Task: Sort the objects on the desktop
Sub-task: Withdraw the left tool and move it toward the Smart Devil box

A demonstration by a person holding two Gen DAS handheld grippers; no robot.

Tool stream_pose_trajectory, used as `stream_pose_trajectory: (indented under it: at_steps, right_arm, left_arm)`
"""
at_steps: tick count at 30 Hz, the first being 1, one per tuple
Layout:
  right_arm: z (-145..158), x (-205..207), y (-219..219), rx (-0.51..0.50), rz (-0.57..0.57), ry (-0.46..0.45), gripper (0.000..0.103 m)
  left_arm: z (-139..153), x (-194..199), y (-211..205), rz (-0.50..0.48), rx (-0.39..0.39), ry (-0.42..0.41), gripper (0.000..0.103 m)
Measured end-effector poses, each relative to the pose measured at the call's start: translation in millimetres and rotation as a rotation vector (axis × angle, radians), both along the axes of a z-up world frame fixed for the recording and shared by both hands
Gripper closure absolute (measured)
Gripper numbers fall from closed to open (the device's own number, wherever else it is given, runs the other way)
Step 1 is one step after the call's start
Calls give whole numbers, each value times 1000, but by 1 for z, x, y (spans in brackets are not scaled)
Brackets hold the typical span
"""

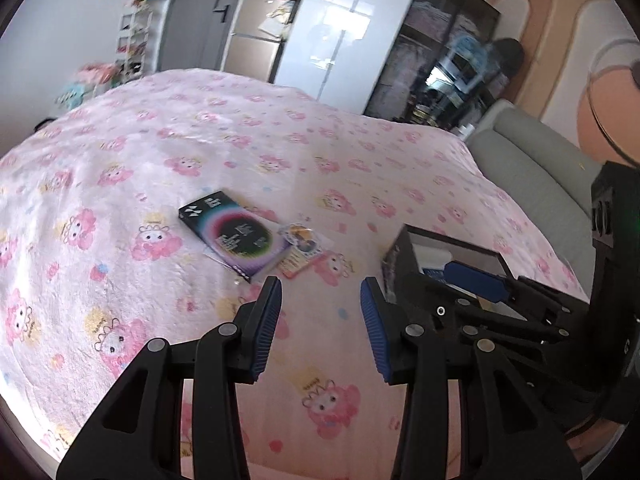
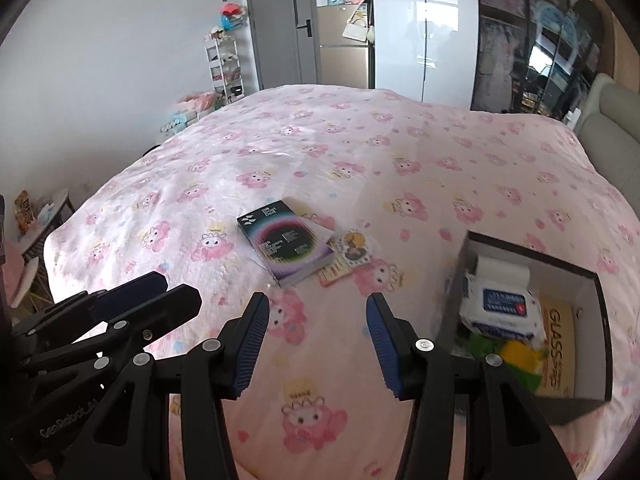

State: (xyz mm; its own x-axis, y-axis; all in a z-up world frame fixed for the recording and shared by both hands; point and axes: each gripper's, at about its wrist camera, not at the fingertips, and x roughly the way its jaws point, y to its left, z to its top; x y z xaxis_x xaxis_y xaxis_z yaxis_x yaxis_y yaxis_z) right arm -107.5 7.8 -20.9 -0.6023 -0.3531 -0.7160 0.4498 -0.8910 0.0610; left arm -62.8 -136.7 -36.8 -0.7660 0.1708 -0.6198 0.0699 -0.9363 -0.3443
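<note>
Both the left gripper (image 1: 320,320) and right gripper (image 2: 316,340) hover spread, empty. The glossy black paperback book (image 2: 286,246) at twelve o'clock overlaps small illustrated cards (image 2: 348,254); lifting it could scatter them across the pink cartoon-print blanket (image 2: 320,152).

One dark book (image 2: 285,247) lies at the bedspread's centre, one small card packet (image 2: 347,257) at its three o'clock, and one open box (image 2: 600,344) at four o'clock.

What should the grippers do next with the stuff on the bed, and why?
Probably move the right hand-held gripper forward to the black book and close on its near edge. Both the right and the left hand-held gripper are open and empty, the book and the small cards beside it still lie on the pink blanket, and the box already holds other things.
</note>
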Motion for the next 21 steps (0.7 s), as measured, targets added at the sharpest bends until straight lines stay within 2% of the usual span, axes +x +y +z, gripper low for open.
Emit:
stream_pose_trajectory:
  at_steps: [7, 10, 15, 18, 21]
  right_arm:
    - [-17, -44, -23, 14, -23, -56, 56]
    - [-27, -63, -31, 29, -49, -62, 56]
    - [-48, -105, -39, 28, -55, -123, 56]
    - [-59, -127, -39, 11, -82, -162, 56]
    - [-73, -144, -44, 27, -92, -195, 56]
  left_arm:
    - [-25, -43, -28, 44, 72, -14, 61]
    - [-38, -67, -36, 58, 90, -45, 61]
    - [-61, -106, -48, 98, 118, -119, 61]
    - [-72, -125, -62, 164, 119, -159, 61]
    - [-89, -144, -88, 252, 166, -200, 61]
